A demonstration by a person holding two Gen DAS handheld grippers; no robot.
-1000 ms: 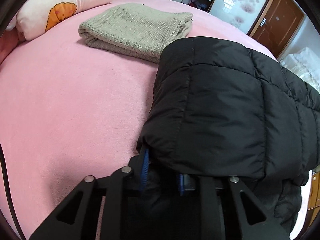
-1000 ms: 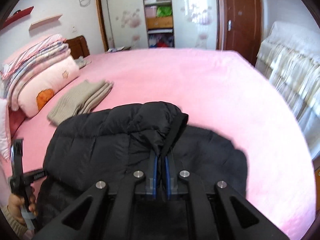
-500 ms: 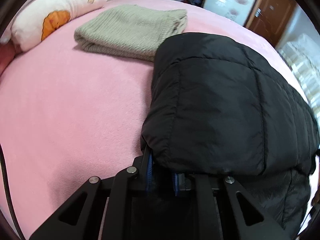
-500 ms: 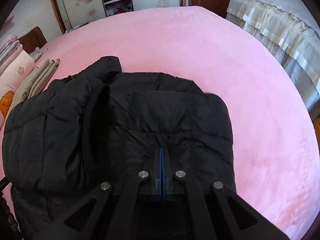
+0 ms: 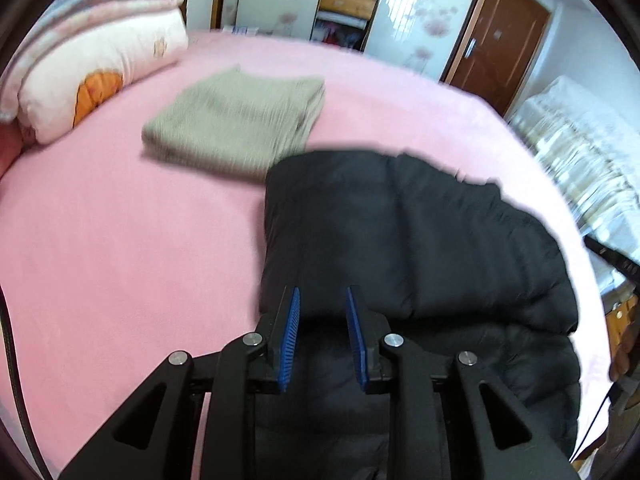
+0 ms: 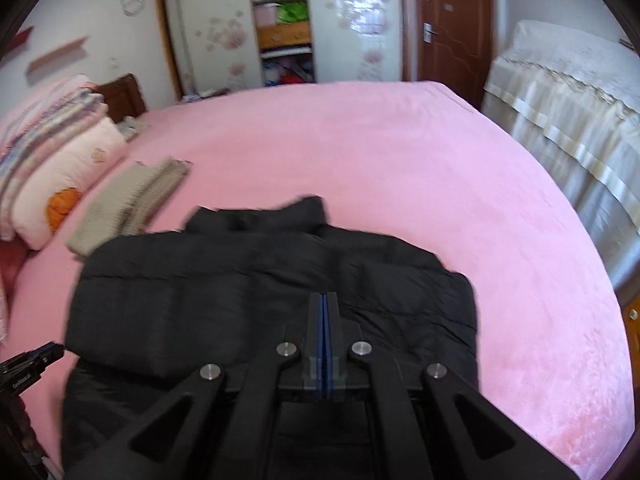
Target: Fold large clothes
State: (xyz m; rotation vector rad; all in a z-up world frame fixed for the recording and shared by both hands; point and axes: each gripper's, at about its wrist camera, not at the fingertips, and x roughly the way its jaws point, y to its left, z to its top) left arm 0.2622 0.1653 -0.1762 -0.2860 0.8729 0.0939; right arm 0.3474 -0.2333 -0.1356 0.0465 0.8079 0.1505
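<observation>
Black puffer jacket (image 5: 416, 248) folded on the pink bed (image 5: 120, 240), a folded beige sweater (image 5: 240, 120) at its 11 o'clock; left claw (image 5: 322, 300) opening and empty above the near edge, right claw (image 6: 324, 304) pressed closed and empty: finishing well likely means smoothing the fold flat.

No legible text, label, brand, number or sign anywhere. Only a trace of pale lettering on the black body of the left gripper (image 6: 30, 366), at about 8 o'clock in the right wrist view, too small and blurred to make out.
</observation>
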